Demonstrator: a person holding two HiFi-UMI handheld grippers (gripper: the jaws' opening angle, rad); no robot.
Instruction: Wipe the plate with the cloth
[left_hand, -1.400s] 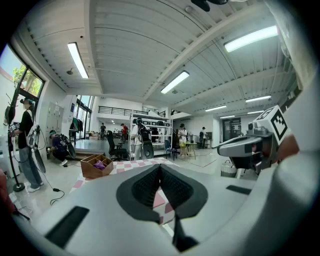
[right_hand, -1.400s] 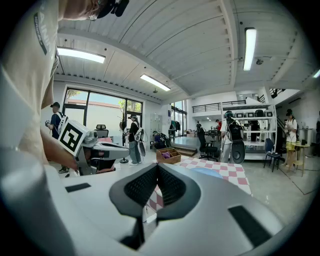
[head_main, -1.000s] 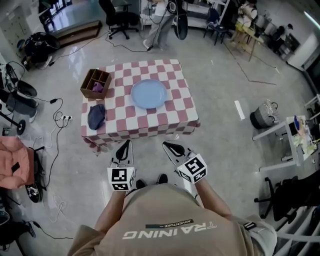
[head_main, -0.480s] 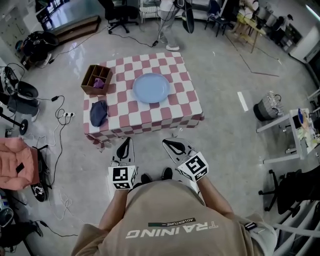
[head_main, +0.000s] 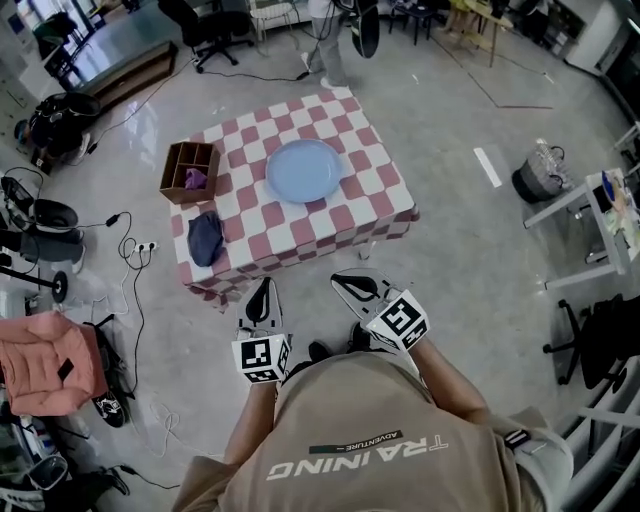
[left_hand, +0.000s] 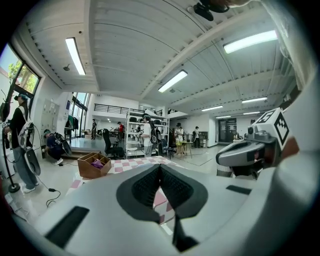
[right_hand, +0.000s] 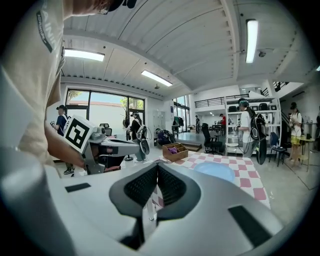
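Two grippers appeared in the head view, held low in front of the person's torso, short of the table (head_main: 378, 192) and touching nothing. The left gripper (head_main: 264, 287) and the right gripper (head_main: 342, 280) both pointed toward the near edge of the red-and-white checked top. The plate (head_main: 303, 170), pale blue, lay flat on the table just past its middle. The cloth (head_main: 205, 239), dark blue and bunched, lay near the table's near left corner, well apart from the plate. A wooden box (head_main: 178, 172) with compartments sat at the far left corner, with a purple item (head_main: 195, 179) in one compartment.

Left gripper view: the jaws were pressed together with nothing between them. The wooden box and the checked top showed beyond them, and the right gripper showed at the right side.

Right gripper view: the jaws were likewise together and clamped on nothing. The plate lay ahead, slightly right, with the box further off and the left gripper at the left
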